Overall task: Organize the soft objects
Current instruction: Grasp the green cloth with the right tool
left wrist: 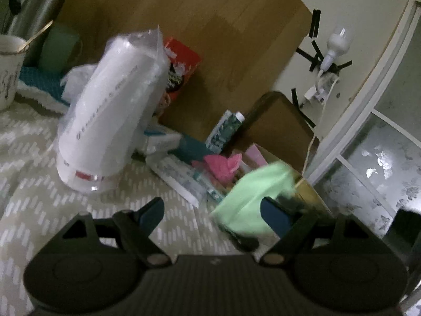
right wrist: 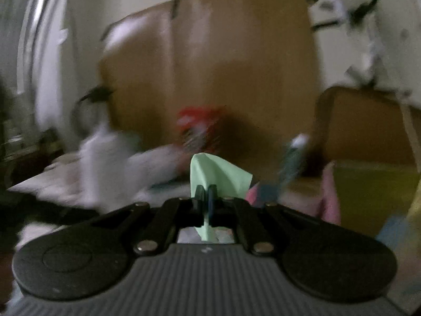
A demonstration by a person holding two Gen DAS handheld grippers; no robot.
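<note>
Right tongs (right wrist: 206, 196) clamped on green cloth (right wrist: 218, 173); cloth pinched at fold, peak raised above tips, tail hung below. Left tongs (left wrist: 213, 214) spread apart, nothing held, above patterned bedspread (left wrist: 34, 184). Green cloth (left wrist: 252, 194) seen by left tongs' right finger, near cardboard box (left wrist: 310, 192). Pink cloth (left wrist: 223, 164) lodged among clutter beside box. White bagged roll (left wrist: 110, 113) stood on bedspread. Right view blurred.
</note>
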